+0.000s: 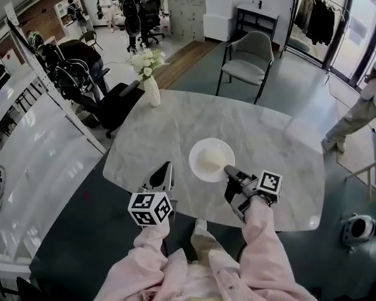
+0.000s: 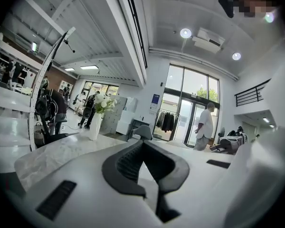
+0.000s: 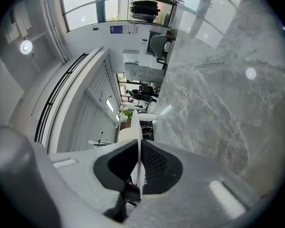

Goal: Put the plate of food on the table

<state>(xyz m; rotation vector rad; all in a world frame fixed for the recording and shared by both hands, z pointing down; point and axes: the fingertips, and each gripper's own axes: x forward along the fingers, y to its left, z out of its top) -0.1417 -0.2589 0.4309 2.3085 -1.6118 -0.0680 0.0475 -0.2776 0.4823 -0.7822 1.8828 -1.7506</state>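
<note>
A white plate (image 1: pixel 210 160) with a pale heap of food sits over the near middle of the marble table (image 1: pixel 175 124). I cannot tell whether it rests on the top or hangs just above it. My right gripper (image 1: pixel 229 170) is shut on the plate's near right rim. In the right gripper view the plate (image 3: pixel 136 122) shows edge-on as a thin white line pinched between the dark pads (image 3: pixel 156 163). My left gripper (image 1: pixel 165 168) hovers at the table's near edge, left of the plate and apart from it. Its tips (image 2: pixel 142 144) meet with nothing between them.
A white vase of flowers (image 1: pixel 151 88) stands at the table's far left corner, and appears again as the vase (image 2: pixel 95 125). A grey chair (image 1: pixel 247 61) stands beyond the far edge. A person (image 1: pixel 357 115) walks at the right. Dark office chairs (image 1: pixel 116 102) crowd the left side.
</note>
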